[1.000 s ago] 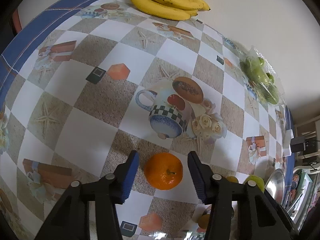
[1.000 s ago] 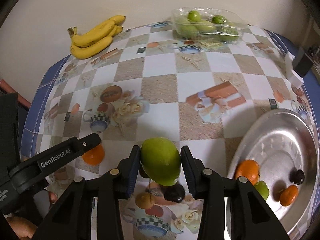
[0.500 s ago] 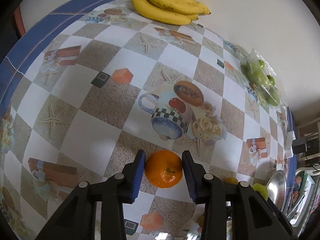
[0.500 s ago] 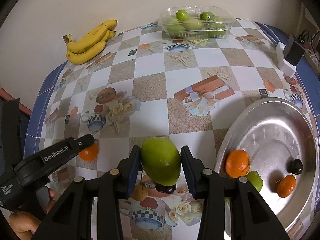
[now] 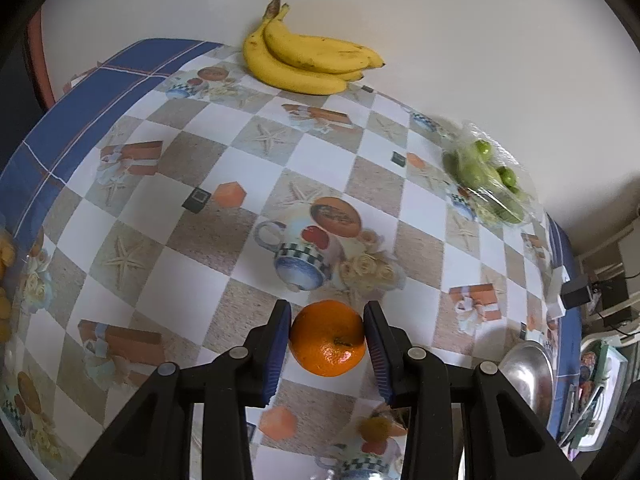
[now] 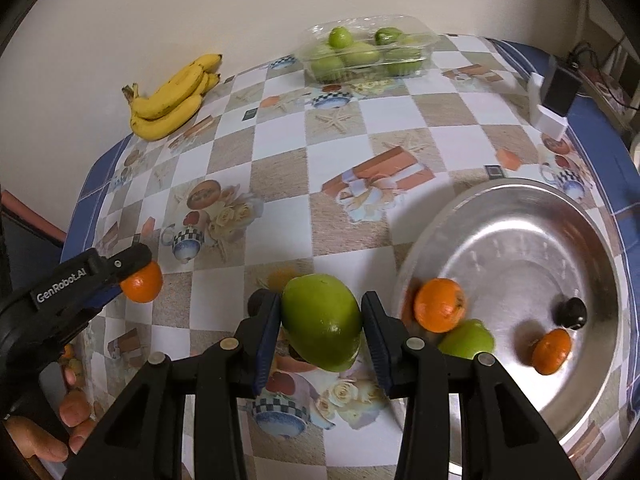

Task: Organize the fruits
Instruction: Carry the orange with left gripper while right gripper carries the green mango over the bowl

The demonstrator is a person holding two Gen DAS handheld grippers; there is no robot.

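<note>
Left tongs clenched on orange; right tongs grasping green fruit. Next, likely: carry both rightward to tray.

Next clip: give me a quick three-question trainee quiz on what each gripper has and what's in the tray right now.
1. True or false: the left gripper has its jaws shut on an orange.
2. What does the right gripper hold? A) banana B) green mango C) dark fruit
3. Fill in: the metal tray holds ___ oranges.

Key
1. True; both jaws press its sides.
2. B.
3. Two: a larger one by the near rim and a smaller one, next to a green fruit and the dark fruit.
</note>
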